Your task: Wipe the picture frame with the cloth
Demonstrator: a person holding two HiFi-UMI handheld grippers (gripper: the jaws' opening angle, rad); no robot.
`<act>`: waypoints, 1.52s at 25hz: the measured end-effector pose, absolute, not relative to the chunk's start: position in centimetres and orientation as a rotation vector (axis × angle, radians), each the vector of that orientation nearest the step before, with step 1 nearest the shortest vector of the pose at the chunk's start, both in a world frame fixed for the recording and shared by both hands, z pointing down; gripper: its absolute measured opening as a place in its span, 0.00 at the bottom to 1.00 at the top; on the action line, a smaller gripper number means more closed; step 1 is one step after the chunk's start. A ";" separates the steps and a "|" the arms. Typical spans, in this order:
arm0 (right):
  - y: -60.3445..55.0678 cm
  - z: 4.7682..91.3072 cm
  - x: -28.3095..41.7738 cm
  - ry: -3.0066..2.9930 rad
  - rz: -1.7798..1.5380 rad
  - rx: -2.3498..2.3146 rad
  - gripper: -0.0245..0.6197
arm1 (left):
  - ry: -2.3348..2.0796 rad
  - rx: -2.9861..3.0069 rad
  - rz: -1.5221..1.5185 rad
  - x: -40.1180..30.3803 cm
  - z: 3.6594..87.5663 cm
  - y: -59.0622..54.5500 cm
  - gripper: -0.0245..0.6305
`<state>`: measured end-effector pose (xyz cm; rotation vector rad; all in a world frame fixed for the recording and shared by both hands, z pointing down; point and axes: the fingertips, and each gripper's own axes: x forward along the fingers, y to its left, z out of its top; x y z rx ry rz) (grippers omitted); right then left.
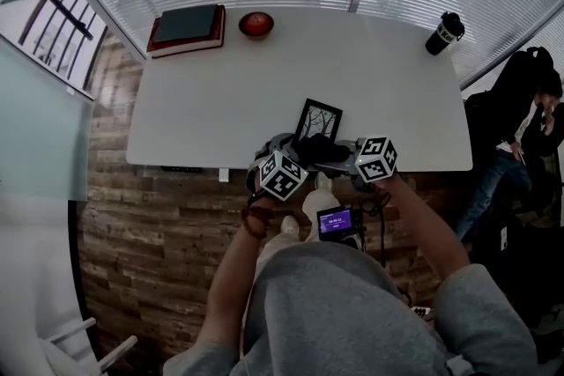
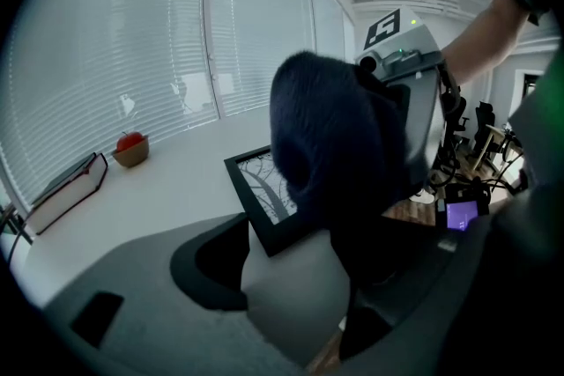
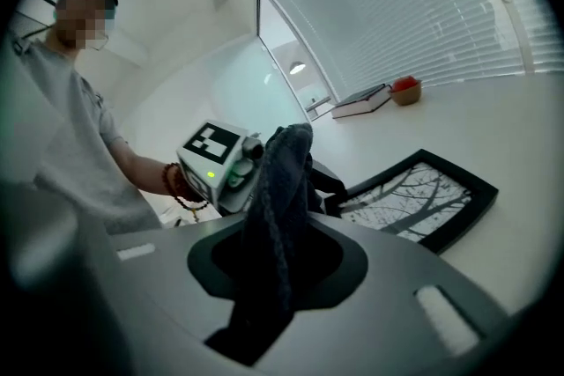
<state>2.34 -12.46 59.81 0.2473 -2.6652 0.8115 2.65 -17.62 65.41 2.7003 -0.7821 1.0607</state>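
A black picture frame holding a tree print leans tilted near the front edge of the white table. In the left gripper view, the frame has its near corner between the jaws. My left gripper is shut on that corner, and its dark fingers meet the frame there. My right gripper is shut on a dark blue cloth that hangs bunched between its jaws. The cloth hovers just in front of the frame's right side and hides it. Whether the cloth touches the glass I cannot tell.
At the back left of the table lie stacked books beside a bowl with a red apple. A black cup stands at the back right. A person sits off the table's right end. Blinds cover the windows behind.
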 end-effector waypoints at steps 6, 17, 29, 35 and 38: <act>-12.6 54.6 3.0 -2.791 0.780 -0.010 0.18 | -0.786 2.703 1.061 2.6 65.4 -17.8 0.50; -29.5 62.1 11.1 -2.306 0.464 0.940 0.21 | -0.787 2.717 1.058 2.4 65.7 -17.6 0.50; -30.7 60.2 10.0 -2.434 0.427 1.060 0.19 | -0.769 2.691 1.066 2.6 65.7 -17.8 0.50; -30.9 62.8 8.9 -2.288 0.416 0.975 0.15 | -0.770 2.688 1.067 2.6 65.7 -17.7 0.50; -30.8 62.9 8.4 -2.252 0.412 0.956 0.14 | -0.769 2.692 1.064 2.5 65.6 -17.7 0.50</act>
